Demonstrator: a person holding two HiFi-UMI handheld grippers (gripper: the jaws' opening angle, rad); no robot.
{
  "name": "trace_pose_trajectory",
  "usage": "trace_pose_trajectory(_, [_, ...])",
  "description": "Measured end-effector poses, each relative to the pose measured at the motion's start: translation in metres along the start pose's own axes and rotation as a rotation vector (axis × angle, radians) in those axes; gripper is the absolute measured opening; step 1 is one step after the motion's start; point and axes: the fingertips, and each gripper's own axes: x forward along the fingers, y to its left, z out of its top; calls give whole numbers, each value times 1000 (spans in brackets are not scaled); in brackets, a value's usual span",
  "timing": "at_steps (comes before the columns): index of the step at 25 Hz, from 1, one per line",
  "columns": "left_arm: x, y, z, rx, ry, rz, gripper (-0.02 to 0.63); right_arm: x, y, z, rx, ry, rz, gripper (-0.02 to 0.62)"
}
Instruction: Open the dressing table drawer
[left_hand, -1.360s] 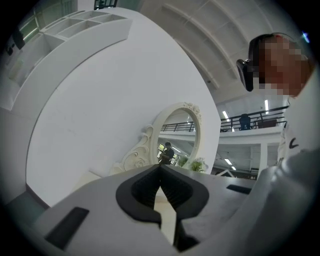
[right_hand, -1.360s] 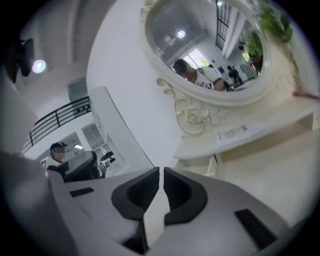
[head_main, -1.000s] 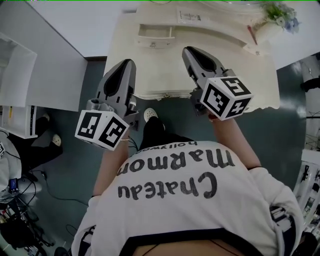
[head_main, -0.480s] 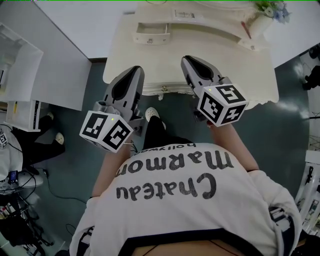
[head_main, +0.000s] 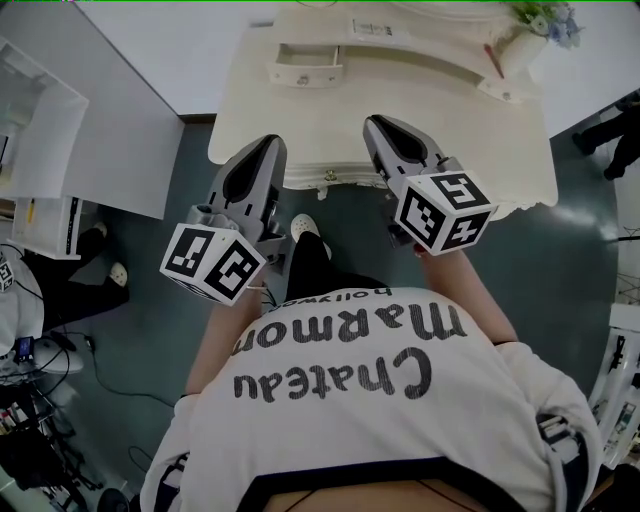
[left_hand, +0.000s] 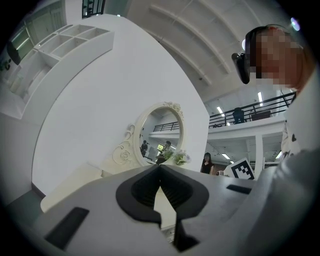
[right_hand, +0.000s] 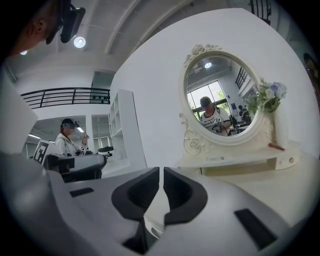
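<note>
having drawn back to the dressing table (head_main: 470, 140) front edge, left gripper (head_main: 266, 142) is closed empty, right gripper (head_main: 376, 124) barely parted, empty.

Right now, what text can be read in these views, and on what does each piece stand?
"Chateau", "MaRmon", "hollywoo": upside down on the person's white shirt, with the last letters hidden.
Small label under the mirror: too small to read.
</note>
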Motion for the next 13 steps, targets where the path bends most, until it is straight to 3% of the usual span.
trace_pose_trajectory(13, [-2,4,-1,-18,-13,2,21,-3,2,-5,-18,13,-5,46])
